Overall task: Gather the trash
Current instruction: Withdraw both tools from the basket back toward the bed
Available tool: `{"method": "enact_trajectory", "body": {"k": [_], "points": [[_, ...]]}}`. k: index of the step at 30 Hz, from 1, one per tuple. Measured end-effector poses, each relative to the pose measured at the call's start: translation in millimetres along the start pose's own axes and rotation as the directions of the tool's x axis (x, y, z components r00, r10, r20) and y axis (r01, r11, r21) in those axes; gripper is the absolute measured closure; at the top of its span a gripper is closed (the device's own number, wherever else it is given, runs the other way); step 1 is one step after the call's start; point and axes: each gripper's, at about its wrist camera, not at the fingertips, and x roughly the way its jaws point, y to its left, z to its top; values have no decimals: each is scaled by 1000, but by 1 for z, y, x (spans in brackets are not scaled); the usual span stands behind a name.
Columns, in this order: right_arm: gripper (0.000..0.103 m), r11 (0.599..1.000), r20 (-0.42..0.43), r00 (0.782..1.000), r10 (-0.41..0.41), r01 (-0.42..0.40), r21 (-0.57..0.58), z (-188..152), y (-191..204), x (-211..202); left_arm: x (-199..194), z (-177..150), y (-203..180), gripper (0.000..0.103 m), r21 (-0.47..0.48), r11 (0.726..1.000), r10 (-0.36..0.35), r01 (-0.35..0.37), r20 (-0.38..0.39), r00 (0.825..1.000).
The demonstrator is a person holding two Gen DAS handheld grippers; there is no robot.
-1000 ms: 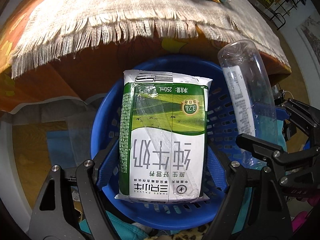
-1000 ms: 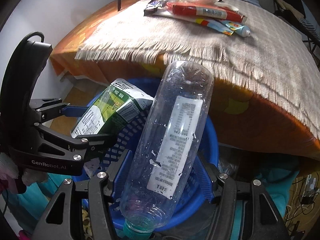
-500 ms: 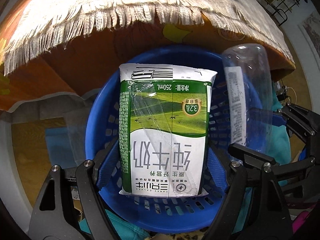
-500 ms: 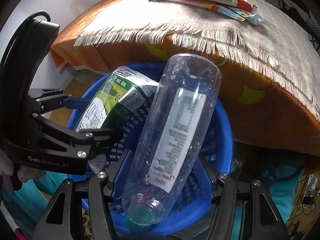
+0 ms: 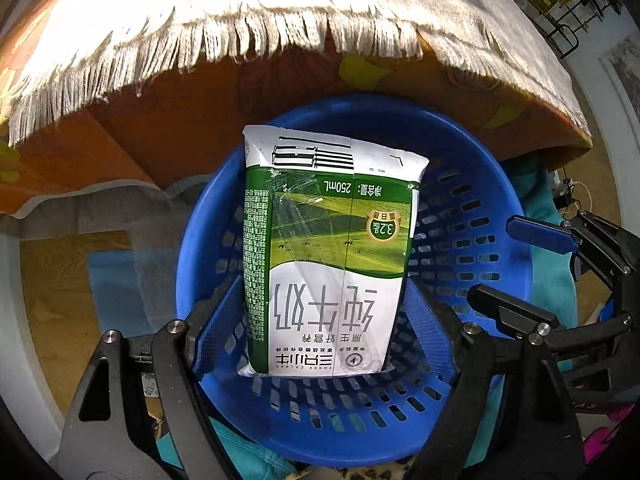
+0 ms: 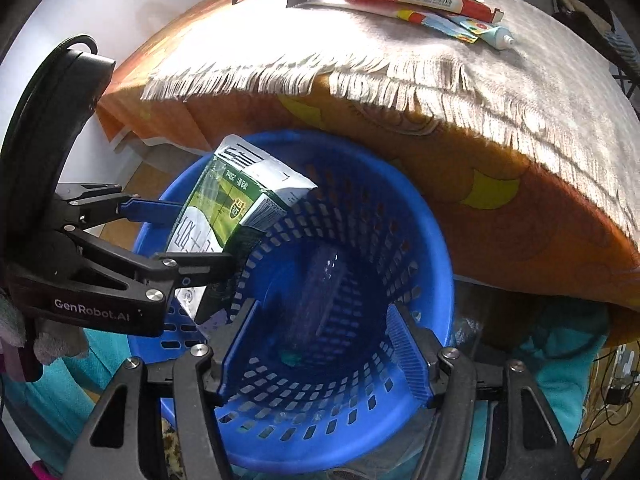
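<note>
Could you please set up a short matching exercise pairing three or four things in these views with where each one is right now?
Things:
1. milk carton
2. plastic bottle
3. toothpaste tube
4. blue basket

Places:
A. on the fringed cloth
B. below the table edge
C. between the left tongs' pads
D. lying in the basket's bottom

Pairs: 1-C, 2-D, 3-A, 4-B

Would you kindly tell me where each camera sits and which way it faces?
Left wrist: on the left gripper, looking steeply down at the milk carton it holds over the blue basket.
Right wrist: on the right gripper, looking down into that basket at the plastic bottle; its jaws are opening, empty.
Shared: basket, carton, each other's gripper.
</note>
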Motion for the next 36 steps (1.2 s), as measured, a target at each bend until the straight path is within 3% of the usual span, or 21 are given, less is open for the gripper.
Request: {"method": "enact_trajectory", "body": {"k": [9,29,36], "points": [[25,1000,29,999,-13,13,4,5,-7,-14,3,-1,-4,20,21,1000,-10,10,-13,1000],[25,994,73,996,47,-54,90,17,-26,-26,-20,-3,-21,20,150,989,-10,5,37,999],[25,993,104,994,40,-51,104,20,-31,-36,-39,4,-24,20,138,990,-37,25,84,996]]}}
